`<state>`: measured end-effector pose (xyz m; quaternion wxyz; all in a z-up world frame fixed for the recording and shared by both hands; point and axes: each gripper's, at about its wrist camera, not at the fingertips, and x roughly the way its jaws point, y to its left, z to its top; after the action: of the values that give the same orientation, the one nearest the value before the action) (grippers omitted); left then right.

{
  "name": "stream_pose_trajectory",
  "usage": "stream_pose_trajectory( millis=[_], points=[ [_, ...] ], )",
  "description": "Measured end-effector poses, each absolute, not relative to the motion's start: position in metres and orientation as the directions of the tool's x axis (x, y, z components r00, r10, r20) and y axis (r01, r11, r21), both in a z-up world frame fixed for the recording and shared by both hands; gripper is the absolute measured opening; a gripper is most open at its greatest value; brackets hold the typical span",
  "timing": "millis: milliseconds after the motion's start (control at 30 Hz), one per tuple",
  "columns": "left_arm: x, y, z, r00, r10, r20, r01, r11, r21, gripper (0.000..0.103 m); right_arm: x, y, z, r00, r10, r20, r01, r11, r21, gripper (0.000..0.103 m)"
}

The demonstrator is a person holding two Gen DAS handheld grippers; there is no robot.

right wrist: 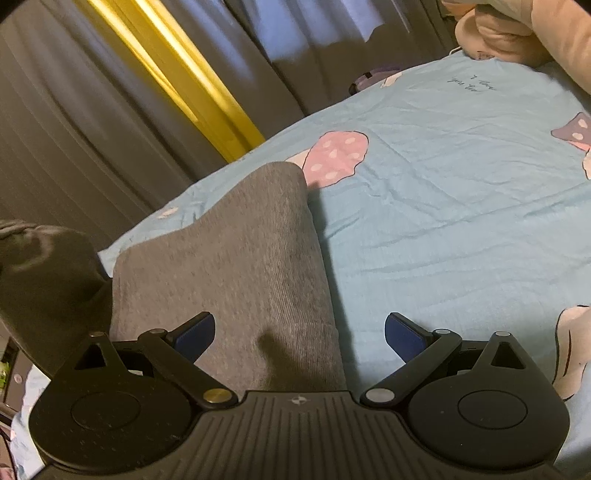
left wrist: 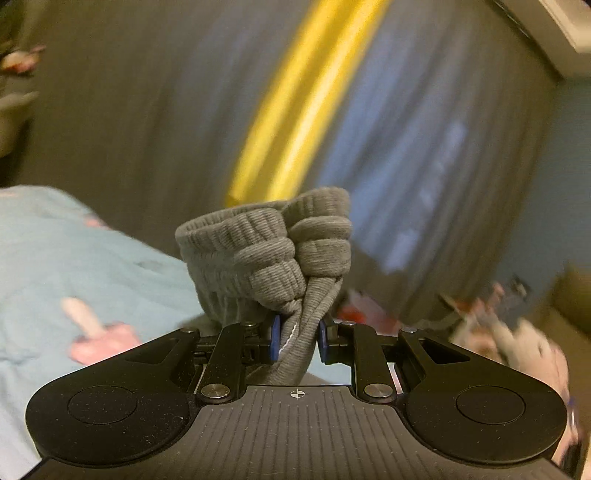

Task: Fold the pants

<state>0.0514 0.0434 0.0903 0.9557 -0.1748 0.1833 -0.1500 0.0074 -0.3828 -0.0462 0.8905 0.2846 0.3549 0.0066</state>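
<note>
- The left gripper (left wrist: 296, 338), a black two-finger tool with blue pads (left wrist: 275, 338), is clamped on the grey ribbed-knit pants (left wrist: 273, 258); the two pads stand close together with a thick bundle of the cloth squeezed between them.
- Above the pads the gathered elastic cuff or waistband (left wrist: 314, 229) of the pants bunches into thick ribbed rolls, and the rest of the fabric runs down between the fingers and out of sight under the tool's body.
- To the left of that gripper lies the light blue bedsheet with pink cartoon prints (left wrist: 92, 258); behind it hang blurred grey curtains (left wrist: 129, 110) split by a bright yellow strip (left wrist: 295, 103).
- In the right wrist view, a dark, shadowed fold of the same pants (right wrist: 44, 273) hangs at the far left edge, raised off the bed.
- Just right of it a long grey leg of the pants (right wrist: 236, 266) lies flat on the blue bedsheet (right wrist: 443, 221), running from under the tool up toward a pink spotted mushroom print (right wrist: 336, 155).
- The right gripper (right wrist: 300, 334) has its jaws spread wide and holds nothing; its left blue pad (right wrist: 195, 332) is over the pant leg, its right pad (right wrist: 406, 336) over bare sheet.
- At the top right sits a peach-coloured pillow or quilt (right wrist: 517, 29).
</note>
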Motion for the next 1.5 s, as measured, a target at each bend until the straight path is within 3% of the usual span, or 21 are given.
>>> stream_pose_trajectory(
  millis=[200, 333, 433, 467, 500, 533, 633, 700, 867, 933, 1033, 1200, 1367, 1433, 1467, 1500],
  points=[
    [0.037, -0.057, 0.056, 0.780, -0.477, -0.405, 0.398, 0.878, -0.267, 0.024, 0.002, -0.386, -0.044, 0.761, 0.217, -0.612, 0.189, 0.828, 0.528, 0.099],
    [0.025, -0.118, 0.025, 0.695, -0.456, -0.556, 0.472, 0.872, -0.126, 0.033, 0.000, -0.387, -0.043, 0.761, 0.218, -0.611, 0.186, 0.829, 0.527, 0.099],
    [0.025, -0.127, 0.008, 0.646, -0.416, -0.641, 0.468, 0.878, -0.098, 0.038, -0.001, -0.388, -0.042, 0.761, 0.217, -0.611, 0.189, 0.827, 0.529, 0.099],
    [0.023, -0.120, 0.007, 0.648, -0.416, -0.638, 0.461, 0.881, -0.107, 0.046, -0.001, -0.388, -0.041, 0.765, 0.217, -0.607, 0.187, 0.826, 0.532, 0.099],
    [0.019, -0.108, 0.008, 0.659, -0.433, -0.615, 0.453, 0.881, -0.135, 0.074, -0.002, -0.388, -0.040, 0.769, 0.220, -0.600, 0.182, 0.825, 0.535, 0.099],
    [0.017, -0.092, 0.013, 0.684, -0.447, -0.577, 0.431, 0.885, -0.174, 0.093, -0.002, -0.388, -0.040, 0.772, 0.221, -0.596, 0.178, 0.825, 0.537, 0.099],
    [0.009, -0.049, 0.033, 0.742, -0.428, -0.515, 0.339, 0.903, -0.263, 0.092, -0.001, -0.386, -0.039, 0.771, 0.233, -0.592, 0.165, 0.825, 0.540, 0.099],
    [0.013, -0.019, 0.042, 0.798, -0.353, -0.489, 0.239, 0.930, -0.280, 0.094, 0.000, -0.384, -0.038, 0.768, 0.243, -0.593, 0.158, 0.826, 0.542, 0.099],
    [0.029, 0.035, 0.037, 0.819, -0.068, -0.570, -0.048, 0.981, -0.185, 0.094, -0.004, -0.373, -0.026, 0.784, 0.307, -0.539, 0.091, 0.802, 0.590, 0.099],
    [0.032, 0.058, 0.030, 0.800, -0.019, -0.600, -0.134, 0.969, -0.209, 0.094, -0.001, -0.367, -0.024, 0.779, 0.353, -0.518, 0.066, 0.775, 0.628, 0.099],
    [0.026, 0.084, 0.024, 0.796, -0.036, -0.604, -0.155, 0.953, -0.261, 0.094, 0.009, -0.360, -0.031, 0.758, 0.422, -0.497, 0.069, 0.706, 0.705, 0.098],
    [0.033, 0.094, 0.013, 0.776, -0.104, -0.623, -0.131, 0.939, -0.320, 0.094, 0.038, -0.348, -0.052, 0.686, 0.481, -0.545, 0.129, 0.657, 0.743, 0.098],
    [0.042, 0.093, -0.009, 0.689, -0.185, -0.701, -0.162, 0.903, -0.398, 0.092, 0.062, -0.332, -0.068, 0.644, 0.505, -0.574, 0.166, 0.640, 0.750, 0.098],
    [0.044, 0.091, -0.014, 0.667, -0.215, -0.713, -0.141, 0.904, -0.405, 0.090, 0.066, -0.325, -0.066, 0.659, 0.491, -0.570, 0.148, 0.658, 0.738, 0.085],
    [0.042, 0.089, -0.014, 0.675, -0.215, -0.706, -0.127, 0.909, -0.398, 0.090, 0.067, -0.322, -0.064, 0.663, 0.473, -0.580, 0.146, 0.678, 0.720, 0.067],
    [0.041, 0.088, -0.015, 0.681, -0.213, -0.700, -0.121, 0.911, -0.394, 0.090, 0.068, -0.321, -0.063, 0.665, 0.470, -0.580, 0.140, 0.685, 0.715, 0.056]
  ],
)
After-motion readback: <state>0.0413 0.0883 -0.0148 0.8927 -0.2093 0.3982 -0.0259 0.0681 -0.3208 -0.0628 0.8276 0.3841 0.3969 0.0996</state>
